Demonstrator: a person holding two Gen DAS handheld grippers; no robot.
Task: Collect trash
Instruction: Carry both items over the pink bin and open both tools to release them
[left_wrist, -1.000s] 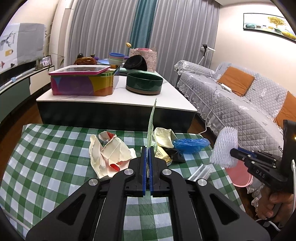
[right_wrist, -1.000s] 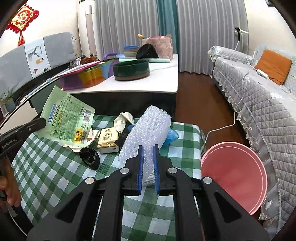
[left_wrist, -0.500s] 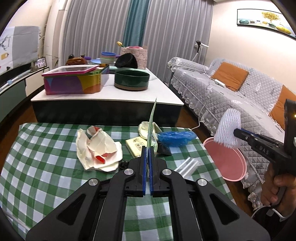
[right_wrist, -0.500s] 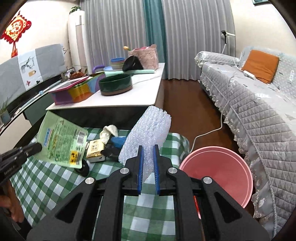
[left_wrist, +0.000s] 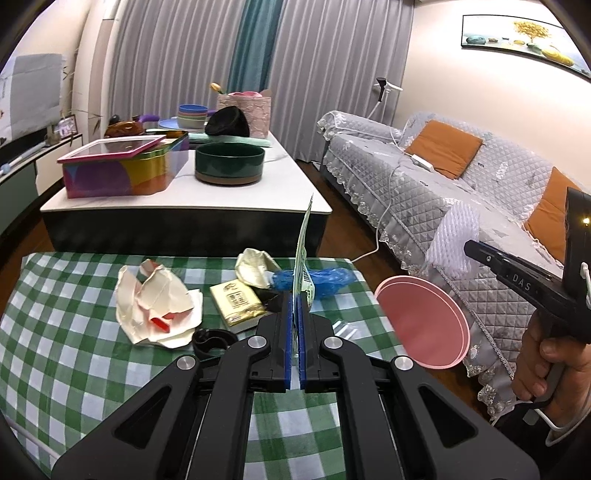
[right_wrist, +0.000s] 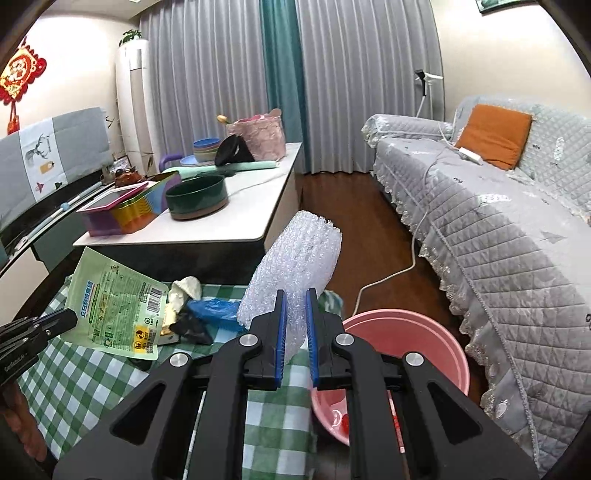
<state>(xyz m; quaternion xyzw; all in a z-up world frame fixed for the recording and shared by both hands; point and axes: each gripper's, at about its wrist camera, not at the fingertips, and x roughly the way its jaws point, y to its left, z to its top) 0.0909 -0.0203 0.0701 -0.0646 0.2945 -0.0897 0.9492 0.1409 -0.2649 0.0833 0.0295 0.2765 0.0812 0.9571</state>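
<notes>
Foam netting (right_wrist: 295, 266) stands up between the blue pads of the right tongs (right_wrist: 295, 325), which are closed on its lower end, with a gap left between the pads by the foam's bulk. It hangs in the air beside the right edge of the checked surface (right_wrist: 92, 380), with the pink basin (right_wrist: 424, 332) just beyond and below it on the floor. Something small and red lies inside the basin.

Left tongs (left_wrist: 295, 314) are pressed nearly together on a green packet (right_wrist: 118, 306), held edge-on in the left view and seen flat, with its barcode, in the right view. The packet is lifted above the surface.

Loose trash lies on the surface: crumpled paper (left_wrist: 155, 302) with red bits, a yellow pack (left_wrist: 238, 302), a cream wad (left_wrist: 253, 267), a blue bag (left_wrist: 325, 280), a black ring (left_wrist: 212, 339) and a clear wrapper (left_wrist: 343, 326).

Beyond stands a white coffee table (left_wrist: 221, 201) with a green bowl (left_wrist: 229, 162) and a colourful tin (left_wrist: 122, 170). A grey sofa (right_wrist: 498, 236) runs along the right.
</notes>
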